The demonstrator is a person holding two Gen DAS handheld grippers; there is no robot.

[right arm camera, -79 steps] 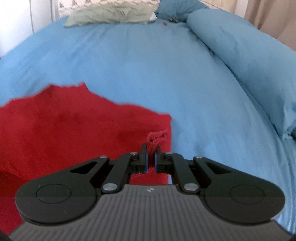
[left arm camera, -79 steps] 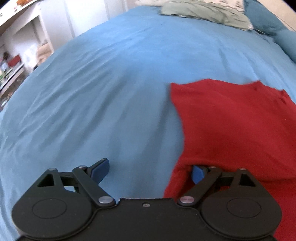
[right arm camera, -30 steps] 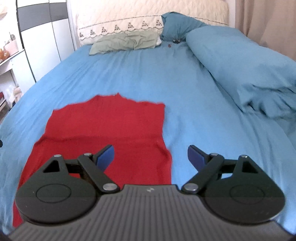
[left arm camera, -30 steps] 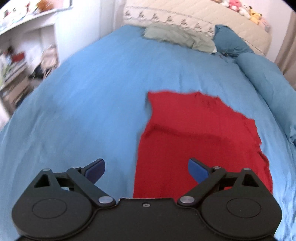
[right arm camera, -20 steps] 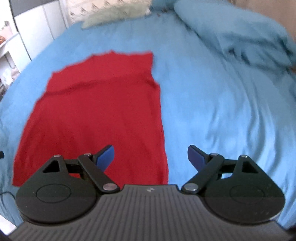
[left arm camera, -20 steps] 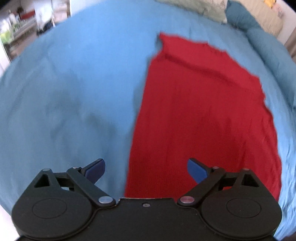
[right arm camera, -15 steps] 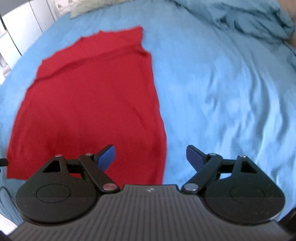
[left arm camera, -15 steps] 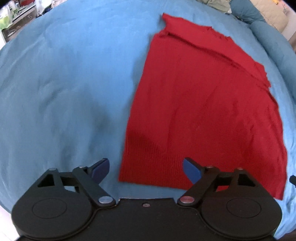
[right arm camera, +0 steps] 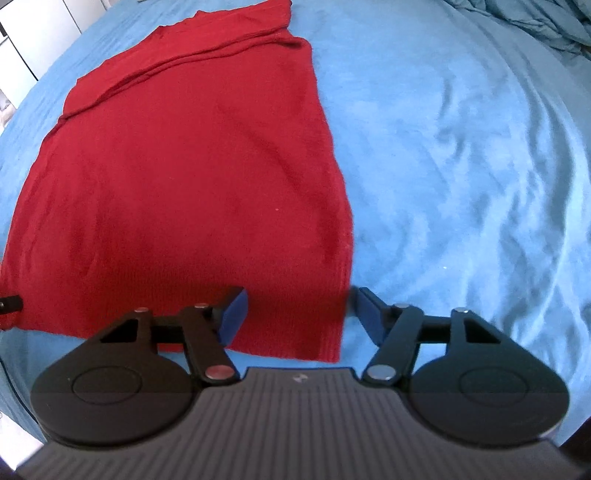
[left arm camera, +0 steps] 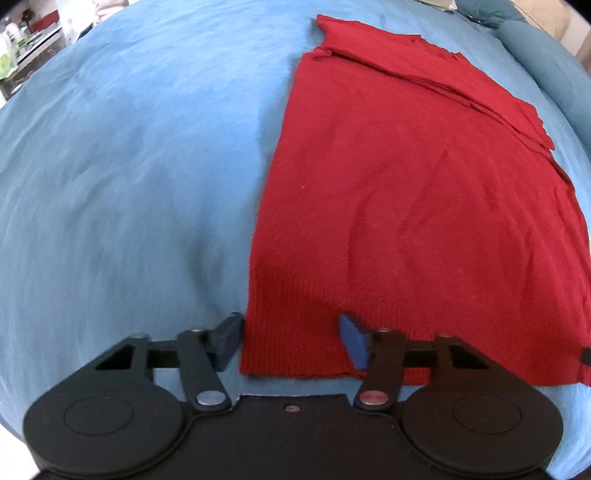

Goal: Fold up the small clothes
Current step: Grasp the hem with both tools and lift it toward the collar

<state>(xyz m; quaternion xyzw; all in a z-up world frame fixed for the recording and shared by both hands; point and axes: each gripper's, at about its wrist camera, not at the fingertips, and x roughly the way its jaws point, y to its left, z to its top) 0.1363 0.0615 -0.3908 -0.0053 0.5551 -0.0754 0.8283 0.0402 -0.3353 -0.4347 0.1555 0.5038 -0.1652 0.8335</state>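
Red garment (left arm camera: 424,206) (now nearer), both tongs (left arm camera: 291,341) (right arm camera: 295,314) lowered

This was a bedroom in a home. A wide blue bedsheet (left arm camera: 129,166) covered a bed and filled most of both views, with a rumpled blue duvet (right arm camera: 535,22) bunched at the far right edge. At the left edge, cluttered shelves (left arm camera: 26,37) showed in the left wrist view, and white cupboard doors (right arm camera: 33,40) in the right wrist view.
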